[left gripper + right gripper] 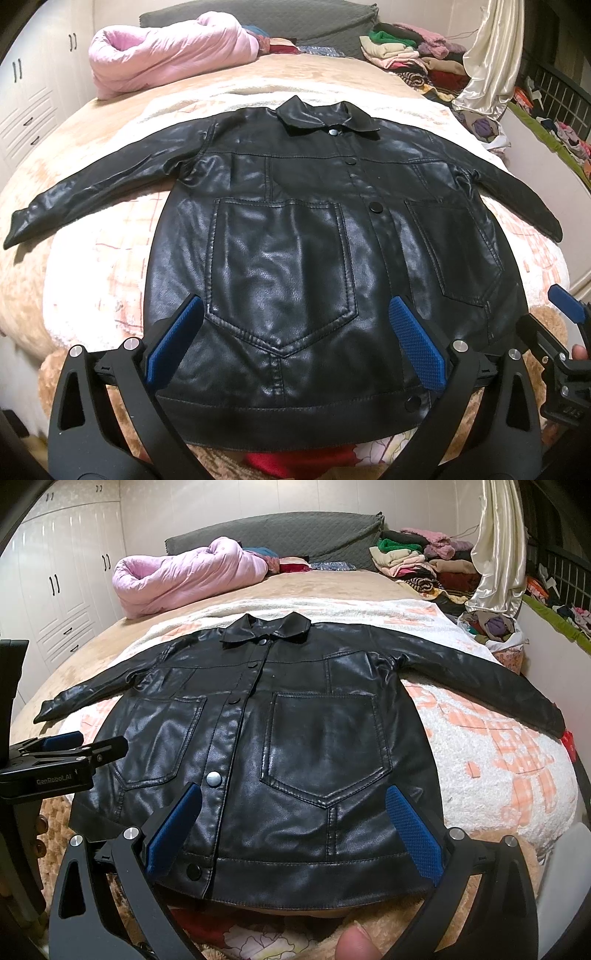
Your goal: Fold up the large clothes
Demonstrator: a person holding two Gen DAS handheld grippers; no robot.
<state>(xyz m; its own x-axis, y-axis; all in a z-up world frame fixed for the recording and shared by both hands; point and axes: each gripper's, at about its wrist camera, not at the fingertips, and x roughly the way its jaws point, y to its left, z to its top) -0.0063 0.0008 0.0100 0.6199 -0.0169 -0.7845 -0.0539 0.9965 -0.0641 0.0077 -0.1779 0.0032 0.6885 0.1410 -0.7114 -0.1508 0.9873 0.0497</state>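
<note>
A black leather jacket [295, 236] [280, 738] lies flat and front up on the bed, buttoned, collar at the far end, both sleeves spread out sideways. My left gripper [295, 325] hovers open over the jacket's lower left part, above the left chest pocket, with nothing between its blue pads [173, 339]. My right gripper [295, 812] stands open over the lower right part near the hem, also holding nothing. In the left wrist view the right gripper [565, 332] shows at the right edge. In the right wrist view the left gripper [59, 753] shows at the left edge.
A white and orange fleece blanket [480, 738] covers the bed under the jacket. A rolled pink quilt [166, 51] lies at the far left. Piles of folded clothes [413, 55] sit at the far right by a cream curtain [491, 55]. White wardrobes [62, 583] stand on the left. A thumb [356, 941] shows at the bottom.
</note>
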